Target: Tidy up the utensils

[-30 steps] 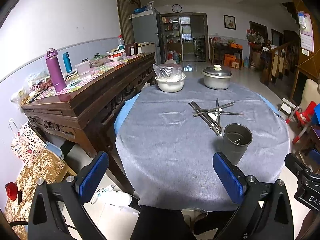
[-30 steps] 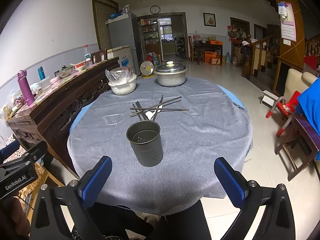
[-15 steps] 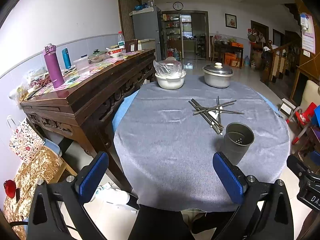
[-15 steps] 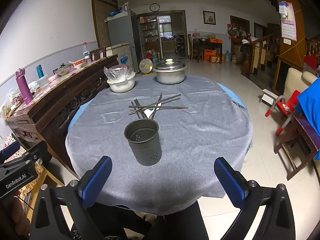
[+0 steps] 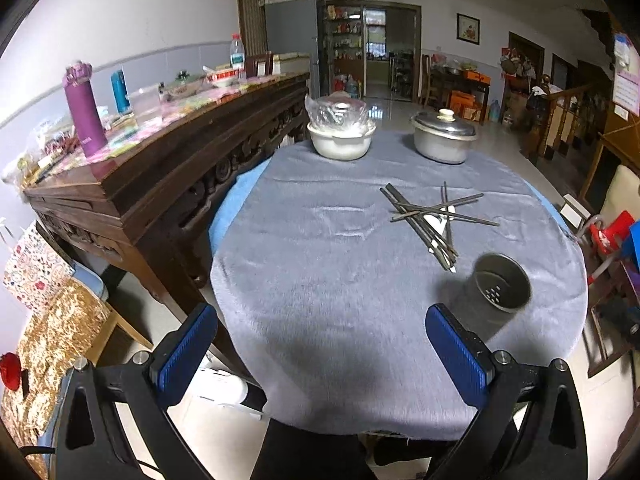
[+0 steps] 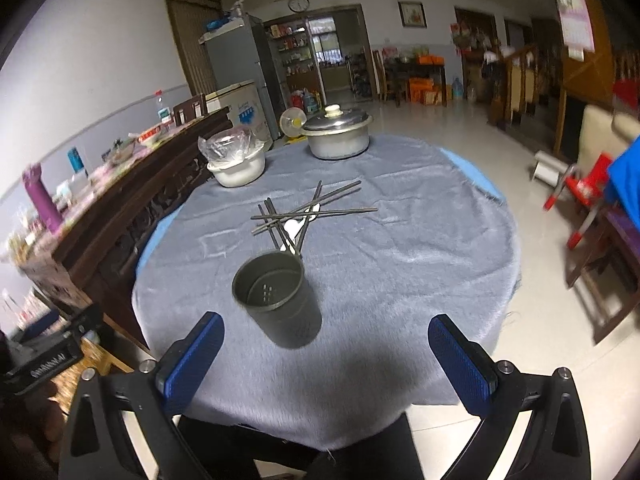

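Observation:
A pile of dark metal chopsticks [image 5: 424, 216] with a white spoon [image 5: 438, 220] under them lies on the grey-clothed round table [image 5: 320, 280]. A dark perforated utensil cup [image 5: 496, 292] stands upright just in front of the pile. The same chopsticks [image 6: 308, 212] and cup [image 6: 280, 296] show in the right wrist view. My left gripper [image 5: 320, 352] is open and empty above the table's near edge, left of the cup. My right gripper [image 6: 326, 360] is open and empty, just in front of the cup.
A white bowl covered with plastic [image 5: 340, 136] and a lidded metal pot [image 5: 444, 136] stand at the table's far side. A dark wooden sideboard [image 5: 160, 168] with bottles and clutter runs along the left. A red chair [image 6: 580, 192] and other furniture stand to the right.
Both grippers have moved forward over the table's near edge and a little closer to the cup. Both stay open. The utensils and cup have not moved.

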`<state>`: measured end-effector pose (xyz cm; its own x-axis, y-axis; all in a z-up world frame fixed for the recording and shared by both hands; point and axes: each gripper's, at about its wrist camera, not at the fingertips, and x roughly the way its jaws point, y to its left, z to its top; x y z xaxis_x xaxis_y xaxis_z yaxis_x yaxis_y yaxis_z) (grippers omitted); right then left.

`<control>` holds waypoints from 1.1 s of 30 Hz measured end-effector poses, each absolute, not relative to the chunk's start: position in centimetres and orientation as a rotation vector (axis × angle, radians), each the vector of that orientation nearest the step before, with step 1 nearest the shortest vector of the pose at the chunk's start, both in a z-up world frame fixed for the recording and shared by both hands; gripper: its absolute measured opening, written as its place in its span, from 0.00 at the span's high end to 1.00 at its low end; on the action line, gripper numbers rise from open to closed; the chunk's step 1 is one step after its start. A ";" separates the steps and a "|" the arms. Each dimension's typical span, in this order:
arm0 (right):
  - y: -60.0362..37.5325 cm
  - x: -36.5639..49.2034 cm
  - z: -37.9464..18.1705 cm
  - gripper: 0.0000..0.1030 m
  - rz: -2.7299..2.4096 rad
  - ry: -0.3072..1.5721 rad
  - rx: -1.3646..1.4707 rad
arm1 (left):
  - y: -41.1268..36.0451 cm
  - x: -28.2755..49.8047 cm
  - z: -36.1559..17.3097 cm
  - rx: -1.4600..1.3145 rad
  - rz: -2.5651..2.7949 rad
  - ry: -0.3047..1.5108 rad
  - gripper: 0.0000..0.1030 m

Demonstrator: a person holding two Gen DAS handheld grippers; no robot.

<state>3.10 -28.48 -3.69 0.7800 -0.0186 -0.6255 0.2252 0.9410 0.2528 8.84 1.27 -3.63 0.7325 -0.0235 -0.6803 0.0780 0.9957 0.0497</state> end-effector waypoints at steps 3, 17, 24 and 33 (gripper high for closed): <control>-31.2 6.3 -3.9 0.00 -0.100 0.712 0.377 | 1.7 12.0 -4.5 0.060 -0.080 0.804 0.00; -40.6 25.4 -14.0 0.28 0.095 0.944 0.901 | -0.4 26.0 -9.0 0.060 -0.148 0.891 0.03; -42.3 30.8 -19.8 0.42 0.067 1.014 1.076 | -1.6 31.1 -10.0 0.050 -0.236 0.873 0.23; -44.4 33.4 -24.0 0.56 -0.034 1.051 1.230 | -5.6 37.2 -10.9 -0.001 -0.381 0.868 0.23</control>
<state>33.42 -44.39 -24.02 0.5579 0.4958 -0.6656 0.5381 0.3944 0.7449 37.16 -5.63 -10.88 0.5836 -0.3272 -0.7432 0.3260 0.9326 -0.1546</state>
